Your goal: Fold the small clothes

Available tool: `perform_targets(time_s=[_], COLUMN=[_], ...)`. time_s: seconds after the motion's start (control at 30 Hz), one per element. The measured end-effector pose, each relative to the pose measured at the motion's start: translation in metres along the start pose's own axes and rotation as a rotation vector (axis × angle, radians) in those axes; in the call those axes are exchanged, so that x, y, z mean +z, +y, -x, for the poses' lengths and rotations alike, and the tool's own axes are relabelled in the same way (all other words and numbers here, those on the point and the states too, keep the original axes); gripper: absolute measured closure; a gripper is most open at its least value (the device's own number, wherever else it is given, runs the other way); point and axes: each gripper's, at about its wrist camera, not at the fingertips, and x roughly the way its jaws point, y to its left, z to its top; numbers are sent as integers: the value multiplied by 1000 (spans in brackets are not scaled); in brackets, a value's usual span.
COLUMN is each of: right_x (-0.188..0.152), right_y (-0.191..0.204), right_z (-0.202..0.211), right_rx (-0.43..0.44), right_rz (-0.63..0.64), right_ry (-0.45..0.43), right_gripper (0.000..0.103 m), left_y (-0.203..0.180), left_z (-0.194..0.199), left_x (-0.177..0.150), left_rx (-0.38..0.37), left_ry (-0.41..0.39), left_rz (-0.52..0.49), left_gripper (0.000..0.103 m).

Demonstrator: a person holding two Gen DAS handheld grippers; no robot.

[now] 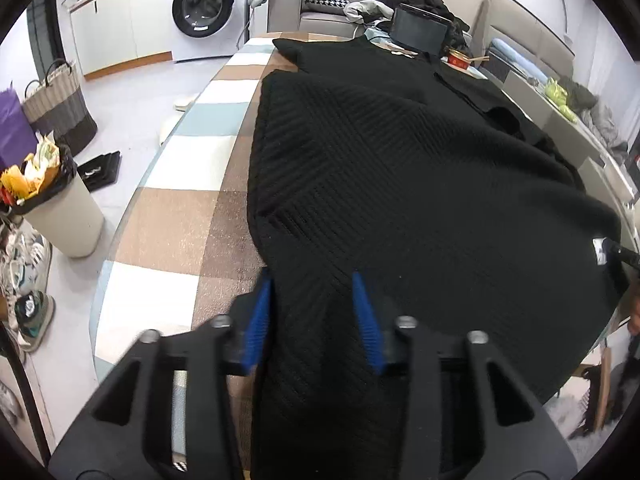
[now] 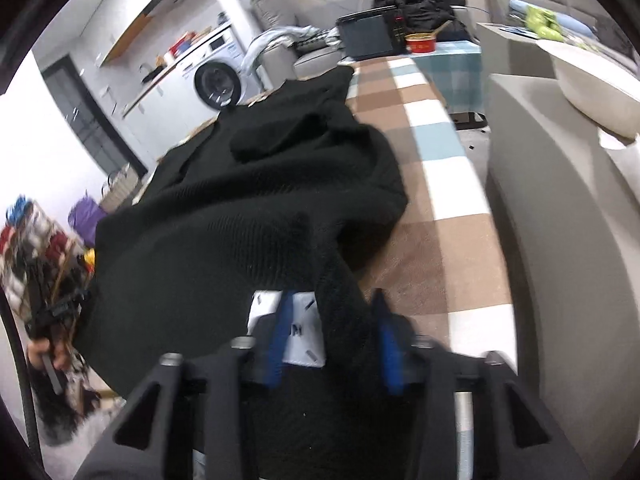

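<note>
Setting: a long table [image 1: 176,216] covered in a checked cloth of brown, white and pale blue squares is running away from both cameras, inside a lived-in room.
Garment: a black ribbed knit garment [image 1: 400,184] is lying spread along the table, taking up most of its length, with its near end reaching toward the cameras and draping over the near edge.
Left gripper: the left gripper [image 1: 314,316] is sitting at the near left edge of the garment, pointing down at it; its blue-padded fingers [image 1: 258,320] are standing a little apart with black knit lying between them, and whether the pads are pressing on the cloth cannot be told.
Right gripper: the right gripper [image 2: 332,340] is at the near right part of the garment [image 2: 248,200]; a bunched fold of the knit and a white tag [image 2: 298,330] are running between its blue fingers [image 2: 386,344], which are narrowly parted; a firm pinch cannot be confirmed because this view is blurred.
Far end of table: a dark tablet-like screen [image 1: 418,32] and a red bowl [image 1: 460,58] are standing beyond the garment.
Surroundings: a white washing machine [image 1: 204,12] is standing against the far wall, and a woven basket [image 1: 60,104] and a full waste bin [image 1: 60,204] are sitting on the floor to the left of the table.
</note>
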Motion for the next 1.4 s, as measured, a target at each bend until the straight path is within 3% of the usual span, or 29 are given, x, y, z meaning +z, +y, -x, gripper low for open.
perform_targets(time_s=[0.07, 0.17, 0.47, 0.63, 0.73, 0.77, 0.83, 0.9, 0.97, 1.23, 1.37, 1.4], right_x=[0, 4, 22, 31, 35, 35, 34, 31, 27, 20, 18, 17], right_y=[-1, -7, 3, 23, 27, 26, 22, 16, 10, 1, -1, -1], right_z=[-1, 10, 61, 86, 86, 83, 75, 67, 59, 42, 39, 38], right_rx=[39, 95, 207, 242, 194, 185, 170, 153, 136, 102, 98, 98], right_rz=[-26, -69, -81, -45, -22, -23, -33, -48, -61, -60, -57, -60], right_ry=[-2, -61, -316, -455, -444, -426, -387, -358, -326, -245, -235, -232], right_gripper=[89, 94, 95, 95, 95, 95, 95, 95, 95, 95, 95, 94], left_y=[0, 2, 17, 29, 35, 36, 37, 35, 29, 13, -1, -6], left_z=[0, 7, 55, 81, 81, 77, 67, 54, 42, -8, -8, -8], left_x=[1, 4, 27, 39, 39, 38, 34, 30, 25, 8, 1, -1], left_rx=[-21, -44, -122, -101, -64, -55, -59, -64, -54, -21, 5, 10], left_ry=[2, -30, -203, -284, -271, -247, -190, -139, -124, 54, 44, 34], left_rz=[8, 29, 129, 164, 156, 150, 142, 133, 103, 29, -43, -62], left_gripper=[93, 94, 99, 103, 103, 102, 87, 53, 41, 41, 41, 45])
